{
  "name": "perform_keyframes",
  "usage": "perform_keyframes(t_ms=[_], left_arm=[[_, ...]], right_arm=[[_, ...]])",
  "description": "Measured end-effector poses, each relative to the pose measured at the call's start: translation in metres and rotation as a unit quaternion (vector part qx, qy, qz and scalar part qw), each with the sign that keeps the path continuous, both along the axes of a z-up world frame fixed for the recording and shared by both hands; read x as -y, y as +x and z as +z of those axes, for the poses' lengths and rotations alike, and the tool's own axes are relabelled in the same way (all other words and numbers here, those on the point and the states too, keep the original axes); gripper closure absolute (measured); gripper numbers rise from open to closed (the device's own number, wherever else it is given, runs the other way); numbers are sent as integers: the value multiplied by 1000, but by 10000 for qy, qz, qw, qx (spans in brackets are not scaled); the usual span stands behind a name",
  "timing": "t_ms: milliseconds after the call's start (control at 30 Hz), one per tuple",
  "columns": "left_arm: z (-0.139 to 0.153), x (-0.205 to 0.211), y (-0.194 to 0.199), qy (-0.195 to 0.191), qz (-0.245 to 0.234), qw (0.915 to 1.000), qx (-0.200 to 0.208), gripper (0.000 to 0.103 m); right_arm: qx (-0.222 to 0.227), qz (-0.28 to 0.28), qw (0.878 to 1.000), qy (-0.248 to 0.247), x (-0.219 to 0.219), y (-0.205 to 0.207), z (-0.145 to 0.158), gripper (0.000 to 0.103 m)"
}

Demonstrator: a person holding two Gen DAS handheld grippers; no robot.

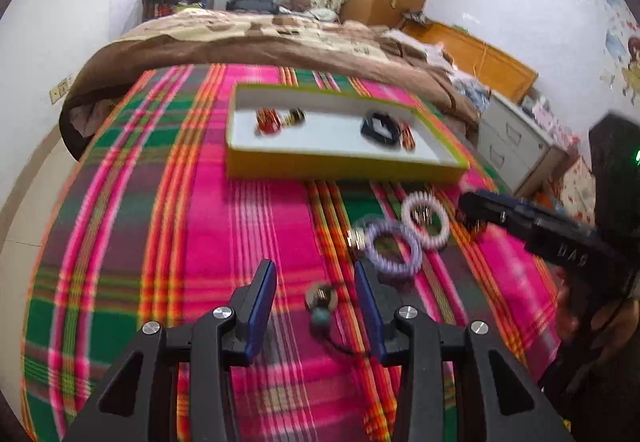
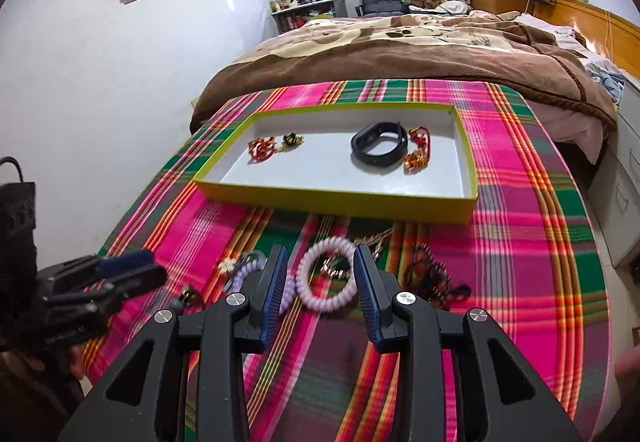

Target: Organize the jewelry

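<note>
A yellow-green tray (image 2: 336,199) with a white floor sits at the far side of the plaid cloth (image 2: 520,242). In it lie a black band (image 2: 378,148) and red-gold charms (image 2: 262,148). My right gripper (image 2: 320,249) is open, its blue pads flanking a pink coil bracelet (image 2: 326,274) without pressing it. A purple coil bracelet (image 1: 394,246) lies beside it, and a pink one (image 1: 425,220) lies just behind. My left gripper (image 1: 313,265) is open over a small pendant with a teal bead (image 1: 322,304). My right gripper (image 1: 472,210) shows at the right of the left wrist view.
A brown bead string (image 2: 430,274) and a thin gold chain (image 2: 376,238) lie right of the pink coil. Behind the table is a bed with a brown blanket (image 2: 400,54). A white drawer cabinet (image 1: 516,146) stands past the table's right edge.
</note>
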State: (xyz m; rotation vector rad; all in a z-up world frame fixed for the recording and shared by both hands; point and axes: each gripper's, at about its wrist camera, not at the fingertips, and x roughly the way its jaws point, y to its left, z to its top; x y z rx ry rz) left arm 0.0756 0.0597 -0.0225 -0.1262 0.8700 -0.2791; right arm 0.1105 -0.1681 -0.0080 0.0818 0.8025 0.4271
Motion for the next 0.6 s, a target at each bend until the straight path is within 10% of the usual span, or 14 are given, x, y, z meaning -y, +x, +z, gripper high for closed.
perform_keyframes(t_ms=[600], left_arm=[[-21, 19, -1, 748, -99, 9971, -27, 63]], right_arm=[[-64, -74, 9999, 83, -3, -15, -6, 58]])
